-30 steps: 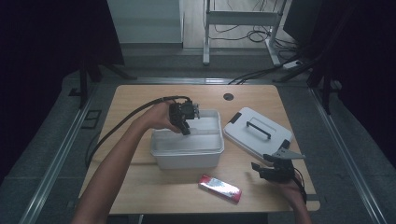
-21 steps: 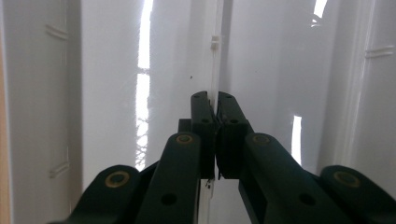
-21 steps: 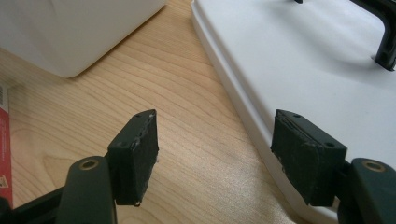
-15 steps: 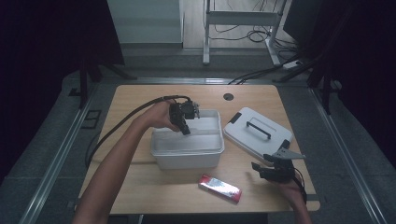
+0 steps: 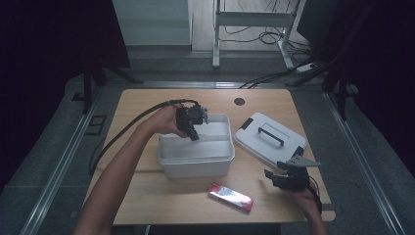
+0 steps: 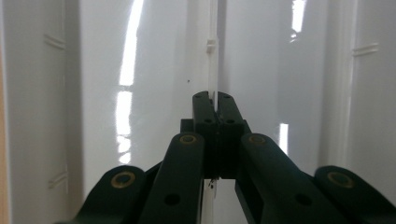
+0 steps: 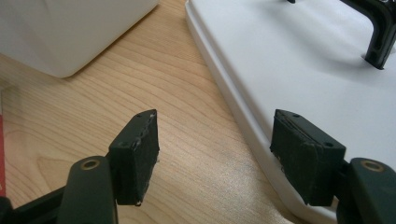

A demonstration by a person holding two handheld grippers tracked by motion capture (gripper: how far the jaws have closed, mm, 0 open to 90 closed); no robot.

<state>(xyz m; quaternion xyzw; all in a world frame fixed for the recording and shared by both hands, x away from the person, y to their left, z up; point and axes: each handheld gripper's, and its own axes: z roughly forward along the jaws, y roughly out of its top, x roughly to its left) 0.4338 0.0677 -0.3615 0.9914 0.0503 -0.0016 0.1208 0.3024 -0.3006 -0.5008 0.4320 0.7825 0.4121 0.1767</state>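
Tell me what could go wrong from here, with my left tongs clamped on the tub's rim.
The left tongs pinch only the thin wall of the white tub; pulling may tip or drag it, perhaps onto the red packet in front. The right tongs, open, sit at the edge of the lid and could nudge it.

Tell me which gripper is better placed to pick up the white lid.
Right. The right gripper is open beside the lid, its edge between the jaws; the left gripper is shut on the bin wall.

A white bin sits mid-table, its lid beside it, red packet in front.
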